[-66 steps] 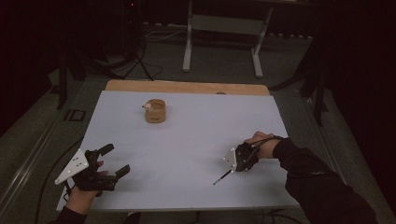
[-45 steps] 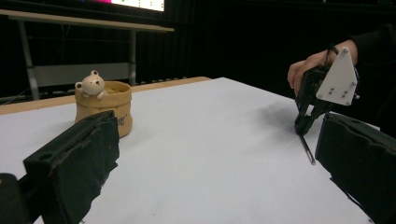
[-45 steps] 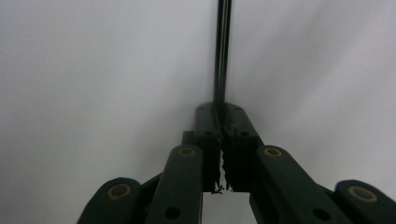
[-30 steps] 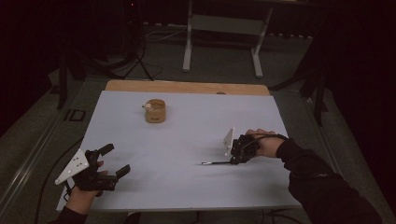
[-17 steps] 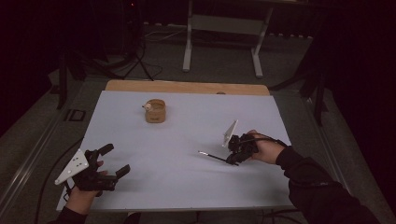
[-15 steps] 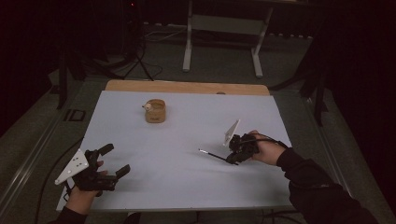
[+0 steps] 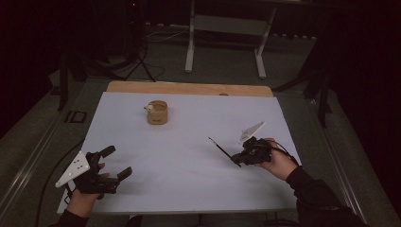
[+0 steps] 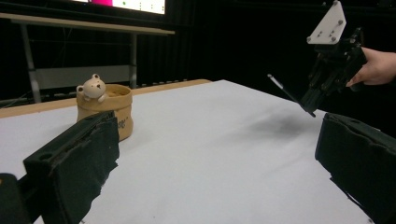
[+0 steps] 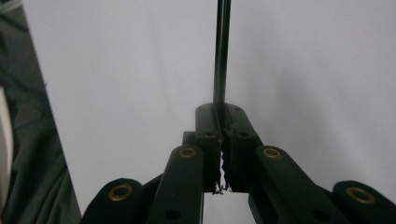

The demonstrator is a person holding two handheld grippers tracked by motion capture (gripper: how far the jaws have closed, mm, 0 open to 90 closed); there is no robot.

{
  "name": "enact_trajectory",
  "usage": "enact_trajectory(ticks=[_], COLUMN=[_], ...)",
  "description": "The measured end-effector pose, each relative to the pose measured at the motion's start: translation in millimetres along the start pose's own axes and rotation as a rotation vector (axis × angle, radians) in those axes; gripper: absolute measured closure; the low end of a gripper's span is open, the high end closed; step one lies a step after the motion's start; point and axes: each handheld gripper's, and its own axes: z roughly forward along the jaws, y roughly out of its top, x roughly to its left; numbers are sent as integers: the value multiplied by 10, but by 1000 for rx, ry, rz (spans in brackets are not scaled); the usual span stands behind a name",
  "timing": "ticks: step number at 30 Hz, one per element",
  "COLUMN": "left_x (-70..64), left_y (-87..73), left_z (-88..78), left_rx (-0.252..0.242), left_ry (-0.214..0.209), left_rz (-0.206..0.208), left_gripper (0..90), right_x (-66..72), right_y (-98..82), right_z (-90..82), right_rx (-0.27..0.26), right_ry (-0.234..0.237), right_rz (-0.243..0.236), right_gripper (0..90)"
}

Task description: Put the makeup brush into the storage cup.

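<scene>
1. Jaws of the right gripper are clenched on a thin dark rod with a pale tip, perhaps a pen or stick; the right gripper view shows the rod pinched at one end, the rest jutting straight out over the white desk cover.
2. Jaws of the left gripper stand spread wide and grasp nothing; it rests at the near left corner of the desk, with its two black pads framing bare cover in the left gripper view.
3. Held above the right part of the desk, the rod points up and left toward the middle, clear of the surface; its shadow lies on the cover below.
4. Risk, as I judge it: the grip sits at the very end of a long, slim thing, so it could pivot or slip between the jaws on a quick swing, or if the free tip strikes the desk or the cup's rim.
5. Farther off, a small tan round cup with a little bear figure on its rim stands well apart from both grippers; a clumsy entry could tip it.
6. Room is generous: open cover lies between rod and cup, the right edge of the desk is near the right hand, and a bare wooden strip marks the far edge.
</scene>
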Motion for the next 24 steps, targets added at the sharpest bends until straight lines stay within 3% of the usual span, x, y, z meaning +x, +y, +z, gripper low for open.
enact_trajectory(ticks=[2, 4, 8, 9, 10, 16, 17, 19, 24], left_x=[-4, -7, -7, -7, -7, -17, -20, -28, -45], left_y=[-2, -3, -8, -8, -11, -10, -10, -8, -6], left_z=[7, 12, 17, 17, 20, 33, 37, 43, 65], left_rx=[0, 3, 2, 2, 1, 1, 4, 8, 11], left_ry=[-3, -6, -6, -6, -8, -19, -21, -25, -43], left_rz=[-2, -3, -8, -8, -14, -23, -23, -20, -49], left_gripper=[2, 2, 2, 2, 2, 2, 2, 2, 2], right_x=[53, 66, 95, 95, 148, 243, 304, 335, 290], right_y=[-55, -72, -146, -146, -172, -169, -169, -179, -233], right_z=[-45, -60, -123, -123, -131, -111, -91, -79, -104], right_rx=[-64, -85, -197, -197, -244, -280, -301, -326, -419], right_ry=[-22, -23, -23, -23, -33, -30, -64, -83, -49], right_rz=[44, 61, 130, 130, 155, 197, 208, 233, 369], right_gripper=[859, 859, 859, 859, 859, 859, 860, 860, 860])
